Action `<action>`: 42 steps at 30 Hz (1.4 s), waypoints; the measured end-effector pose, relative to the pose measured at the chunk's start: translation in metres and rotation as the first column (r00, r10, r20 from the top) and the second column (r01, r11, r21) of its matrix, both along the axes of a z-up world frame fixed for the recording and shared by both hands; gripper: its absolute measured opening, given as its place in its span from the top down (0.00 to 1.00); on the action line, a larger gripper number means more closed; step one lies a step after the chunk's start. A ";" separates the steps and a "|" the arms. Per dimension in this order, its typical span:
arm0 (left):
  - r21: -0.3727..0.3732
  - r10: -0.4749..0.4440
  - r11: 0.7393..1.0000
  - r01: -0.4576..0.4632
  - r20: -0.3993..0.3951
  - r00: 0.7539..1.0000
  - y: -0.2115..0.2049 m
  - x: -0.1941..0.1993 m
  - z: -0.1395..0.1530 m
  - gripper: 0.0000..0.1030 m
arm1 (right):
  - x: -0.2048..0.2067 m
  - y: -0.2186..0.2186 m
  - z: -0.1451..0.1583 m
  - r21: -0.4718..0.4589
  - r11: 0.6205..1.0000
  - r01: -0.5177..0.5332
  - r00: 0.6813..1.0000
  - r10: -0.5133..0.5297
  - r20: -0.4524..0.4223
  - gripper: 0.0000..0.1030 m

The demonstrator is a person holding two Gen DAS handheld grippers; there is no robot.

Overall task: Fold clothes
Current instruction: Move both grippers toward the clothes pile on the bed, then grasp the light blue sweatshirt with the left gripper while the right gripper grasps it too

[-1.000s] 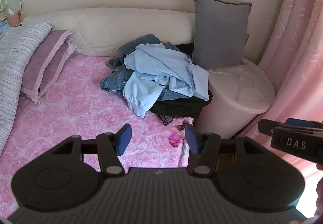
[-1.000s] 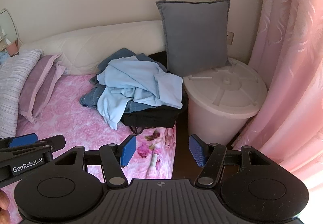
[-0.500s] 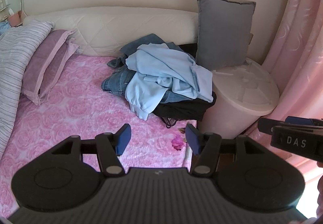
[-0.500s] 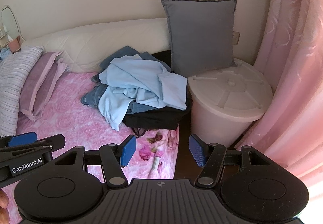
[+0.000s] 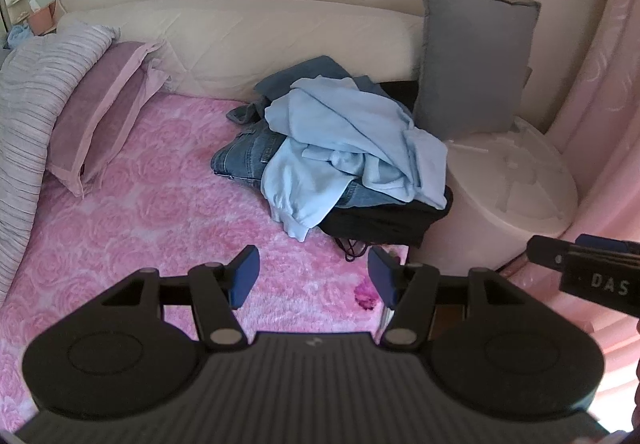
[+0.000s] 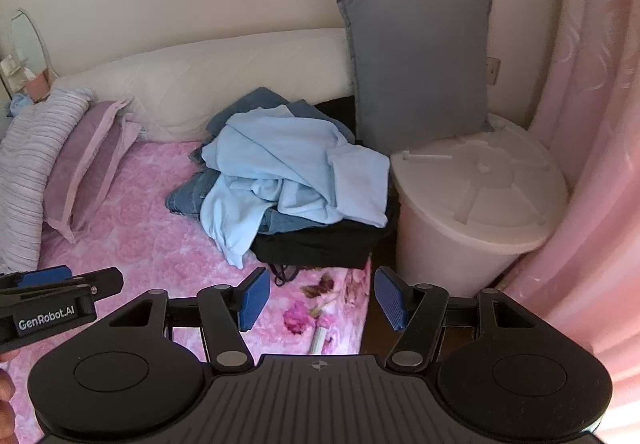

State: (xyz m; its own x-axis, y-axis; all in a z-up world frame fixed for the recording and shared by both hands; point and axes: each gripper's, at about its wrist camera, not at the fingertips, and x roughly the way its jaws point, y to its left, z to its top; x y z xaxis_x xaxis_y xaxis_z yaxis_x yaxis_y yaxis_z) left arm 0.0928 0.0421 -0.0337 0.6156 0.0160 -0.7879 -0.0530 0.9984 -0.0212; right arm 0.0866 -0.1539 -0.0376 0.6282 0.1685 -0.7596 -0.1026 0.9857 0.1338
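Note:
A heap of clothes lies at the bed's far right corner: a light blue sweatshirt (image 5: pixel 340 136) (image 6: pixel 280 168) on top, blue jeans (image 5: pixel 244 156) (image 6: pixel 188 196) under it and a black garment (image 5: pixel 380 220) (image 6: pixel 320 248) at the bottom. My left gripper (image 5: pixel 314 278) hangs open over the pink bedspread, short of the heap, nothing between its blue pads. My right gripper (image 6: pixel 322 298) is open too, above the bed's right edge in front of the heap. Each gripper shows at the edge of the other's view.
The pink rose bedspread (image 5: pixel 140 224) spreads out left of the heap. A purple pillow (image 5: pixel 100 124) and a striped quilt (image 5: pixel 24 116) lie at the left. A grey cushion (image 6: pixel 420 64) leans on the wall above a white lidded bin (image 6: pixel 476 196). Pink curtain (image 6: pixel 592 124) at right.
Both grippers have come closer to the clothes heap, which now looks larger in both views. Their jaws stay open and empty.

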 end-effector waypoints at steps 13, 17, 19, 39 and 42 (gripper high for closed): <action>0.010 -0.001 1.000 0.002 -0.078 0.997 -0.020 0.077 -0.019 0.45 | 0.074 -0.030 -0.020 0.043 0.997 -0.057 0.996 0.060 -0.070 0.40; 0.008 -0.008 1.000 0.009 -0.091 0.996 -0.026 0.096 -0.024 0.45 | 0.091 -0.036 -0.025 0.040 0.998 -0.051 0.994 0.055 -0.093 0.40; 0.009 -0.014 1.000 0.015 -0.098 0.995 -0.028 0.104 -0.026 0.45 | 0.100 -0.038 -0.027 0.037 0.998 -0.049 0.994 0.052 -0.101 0.40; 0.005 -0.030 0.999 0.032 -0.179 0.983 -0.025 0.157 -0.053 0.45 | 0.156 -0.029 -0.050 0.044 0.997 -0.060 0.984 0.066 -0.164 0.40; 0.001 -0.037 0.999 0.038 -0.186 0.982 -0.025 0.164 -0.057 0.45 | 0.163 -0.031 -0.053 0.044 0.998 -0.047 0.984 0.054 -0.168 0.40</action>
